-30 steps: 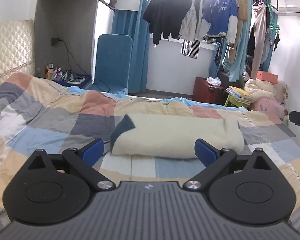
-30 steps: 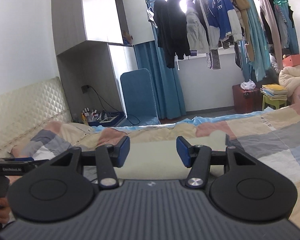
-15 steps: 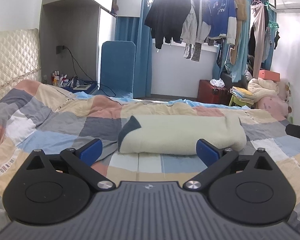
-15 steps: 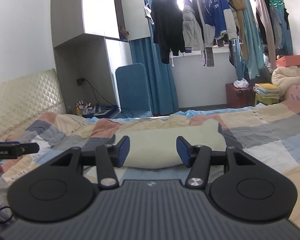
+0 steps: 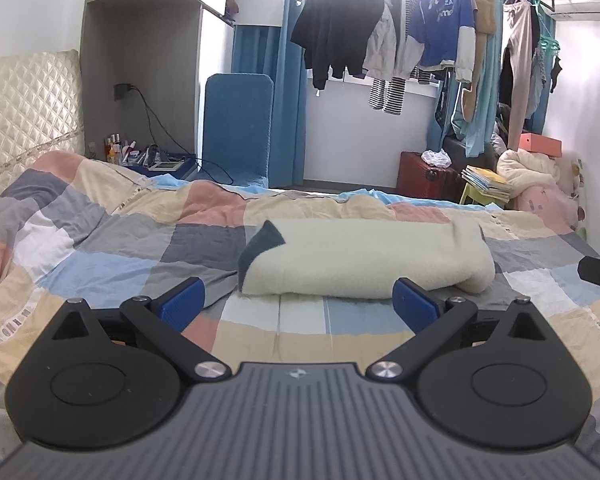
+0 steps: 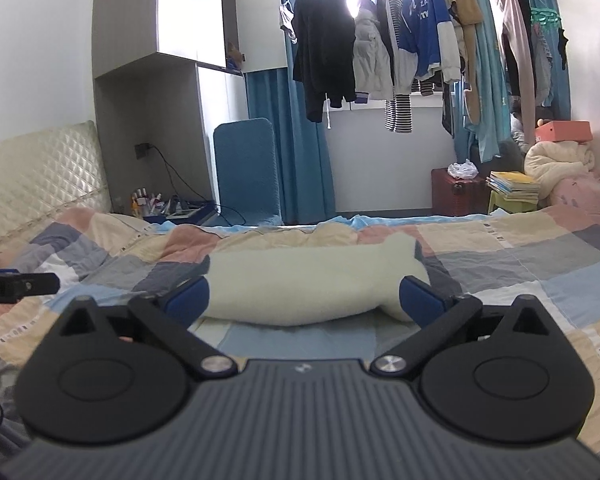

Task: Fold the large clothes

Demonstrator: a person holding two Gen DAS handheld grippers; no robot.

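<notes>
Fleecy cream garment (image 5: pixel 364 260), folded mid-frame, looks soft and bulky; grip its thick ends; both grippers' jaws spread, the right gripper (image 6: pixel 304 300) just widened

Bed (image 5: pixel 100 240): covered by a patchwork quilt (image 5: pixel 204 248) in grey, peach, cream and pale blue squares, rumpled toward the far edge. One folded cream fleece garment (image 5: pixel 364 264), dark patch at its left end, lies across the middle.
</notes>
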